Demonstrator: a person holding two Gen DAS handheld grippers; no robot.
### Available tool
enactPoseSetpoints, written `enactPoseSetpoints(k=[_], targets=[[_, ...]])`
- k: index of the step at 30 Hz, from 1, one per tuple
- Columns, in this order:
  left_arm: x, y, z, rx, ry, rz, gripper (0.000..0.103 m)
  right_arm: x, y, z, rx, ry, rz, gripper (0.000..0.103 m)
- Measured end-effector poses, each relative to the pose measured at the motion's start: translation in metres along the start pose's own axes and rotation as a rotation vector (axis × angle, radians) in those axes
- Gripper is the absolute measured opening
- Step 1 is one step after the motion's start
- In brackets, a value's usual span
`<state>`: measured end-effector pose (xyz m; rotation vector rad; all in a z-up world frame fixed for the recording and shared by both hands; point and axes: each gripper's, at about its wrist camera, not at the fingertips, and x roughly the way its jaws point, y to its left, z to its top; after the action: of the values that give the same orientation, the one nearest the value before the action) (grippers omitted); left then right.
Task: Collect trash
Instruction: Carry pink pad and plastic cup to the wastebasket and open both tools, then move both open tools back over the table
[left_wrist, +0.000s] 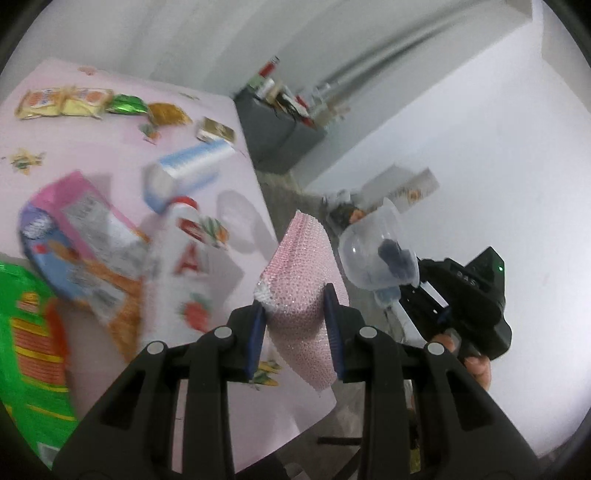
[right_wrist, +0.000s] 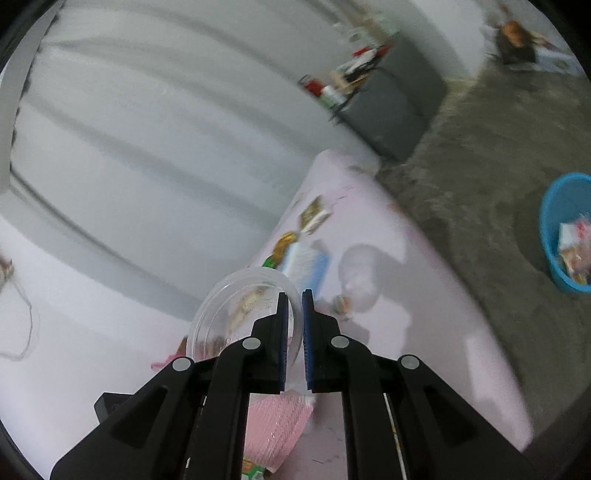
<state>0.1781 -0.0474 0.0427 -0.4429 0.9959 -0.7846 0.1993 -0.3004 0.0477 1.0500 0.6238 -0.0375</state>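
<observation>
Trash blurs across the pink bench (left_wrist: 110, 147), labels unreadable. Left gripper (left_wrist: 295, 328) jaws hold a pink textured sheet (left_wrist: 306, 280) above its edge; right gripper (right_wrist: 294, 339), raised alongside, pinches a clear plastic cup's (right_wrist: 236, 314) rim.

White walls (left_wrist: 461, 155) closed the room, with pale vertical folds like a curtain (right_wrist: 122, 147) along one side. A rough grey-brown floor (right_wrist: 491, 192) ran off toward two o'clock in the right wrist view. A dark grey cabinet (right_wrist: 391, 110) stood against the wall at one o'clock, its top crowded with blurred clutter. The pink tabletop (right_wrist: 436, 295) lay under even, soft light.
</observation>
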Motion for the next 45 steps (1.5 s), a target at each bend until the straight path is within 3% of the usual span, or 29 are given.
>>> enactPoseSetpoints(k=[10,18,26,31,32,34,35,36,40,45], targets=[[0.115,-0.094,-0.024,0.189,0.139,0.031,0.027,-0.091,-0.122,0.025,0.184,-0.164,-0.089,0.008],[0.225,-0.145,-0.044,0.306,0.297,0.081,0.027,-0.147,-0.233,0.042,0.332,-0.273,-0.252,0.008],[0.345,-0.171,-0.072,0.387,0.496,0.126,0.029,-0.135,-0.339,0.057,0.431,-0.230,-0.433,0.008],[0.406,-0.177,-0.074,0.419,0.514,0.176,0.030,-0.112,-0.385,0.077,0.483,-0.225,-0.499,0.008],[0.418,-0.177,-0.074,0.431,0.516,0.186,0.030,-0.107,-0.394,0.083,0.489,-0.225,-0.509,0.010],[0.442,-0.179,-0.078,0.439,0.519,0.198,0.042,-0.098,-0.414,0.093,0.494,-0.225,-0.514,0.019],[0.456,-0.179,-0.078,0.431,0.521,0.211,0.051,-0.094,-0.422,0.096,0.496,-0.212,-0.520,0.044],[0.466,-0.175,-0.076,0.421,0.504,0.237,0.057,-0.085,-0.435,0.097,0.509,-0.195,-0.549,0.057],[0.482,-0.164,-0.075,0.369,0.465,0.304,0.064,-0.073,-0.458,0.083,0.545,-0.144,-0.645,0.058],[0.461,-0.155,-0.071,0.338,0.488,0.290,0.064,-0.084,-0.441,0.050,0.551,-0.190,-0.588,0.058]])
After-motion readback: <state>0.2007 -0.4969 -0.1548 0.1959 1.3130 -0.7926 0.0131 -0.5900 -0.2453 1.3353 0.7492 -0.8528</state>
